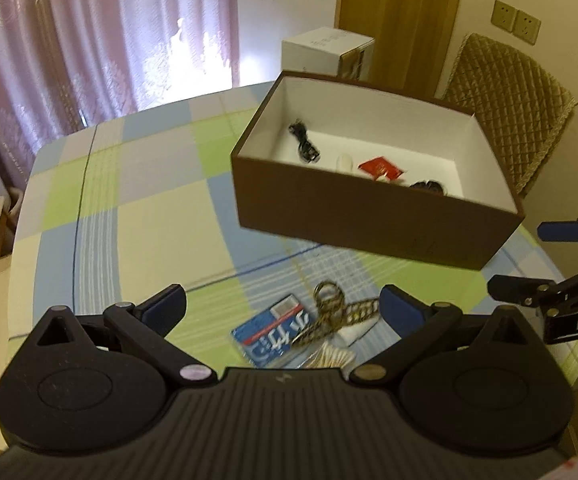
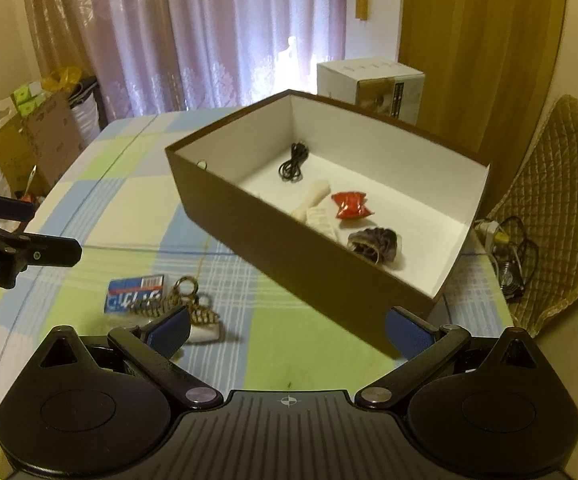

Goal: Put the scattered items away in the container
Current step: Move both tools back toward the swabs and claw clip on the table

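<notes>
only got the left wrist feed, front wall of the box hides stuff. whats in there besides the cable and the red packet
Observer: The right wrist view shows a dark, fuzzy bundle near the box's front right corner.
Operator: and the white thing
Observer: It is two pale rolls lying side by side, between the black cable and the red packet.
Operator: my gripper, open?
Observer: Yes; the right wrist view shows the left gripper open and holding nothing.

I'm seeing the checked tablecloth table (image 1: 137,208) carrying the brown box (image 1: 369,224), blue packet (image 1: 273,336), hair claw (image 1: 329,312) overlapping it.
</notes>
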Demonstrator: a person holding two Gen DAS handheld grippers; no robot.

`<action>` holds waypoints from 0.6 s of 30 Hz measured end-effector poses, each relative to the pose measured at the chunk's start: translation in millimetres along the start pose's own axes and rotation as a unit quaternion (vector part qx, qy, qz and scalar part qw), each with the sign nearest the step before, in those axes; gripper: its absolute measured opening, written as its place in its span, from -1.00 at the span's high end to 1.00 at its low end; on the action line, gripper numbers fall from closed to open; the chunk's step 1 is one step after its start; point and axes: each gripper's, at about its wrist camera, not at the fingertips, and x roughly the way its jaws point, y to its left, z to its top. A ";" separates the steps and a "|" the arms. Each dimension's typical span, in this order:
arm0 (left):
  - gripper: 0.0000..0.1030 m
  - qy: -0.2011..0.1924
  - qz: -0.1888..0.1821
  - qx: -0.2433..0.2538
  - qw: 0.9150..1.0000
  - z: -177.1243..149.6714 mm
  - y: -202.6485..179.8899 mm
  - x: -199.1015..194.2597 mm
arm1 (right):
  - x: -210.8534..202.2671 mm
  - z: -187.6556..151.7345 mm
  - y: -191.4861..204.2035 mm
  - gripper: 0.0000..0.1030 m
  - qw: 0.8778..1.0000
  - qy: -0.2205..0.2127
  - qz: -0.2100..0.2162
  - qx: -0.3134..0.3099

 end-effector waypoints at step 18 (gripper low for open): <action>-0.96 0.027 0.031 0.007 0.999 -46.5 3.2 10.8 | 19.3 -26.0 5.5 -0.96 0.999 0.034 0.028 0.017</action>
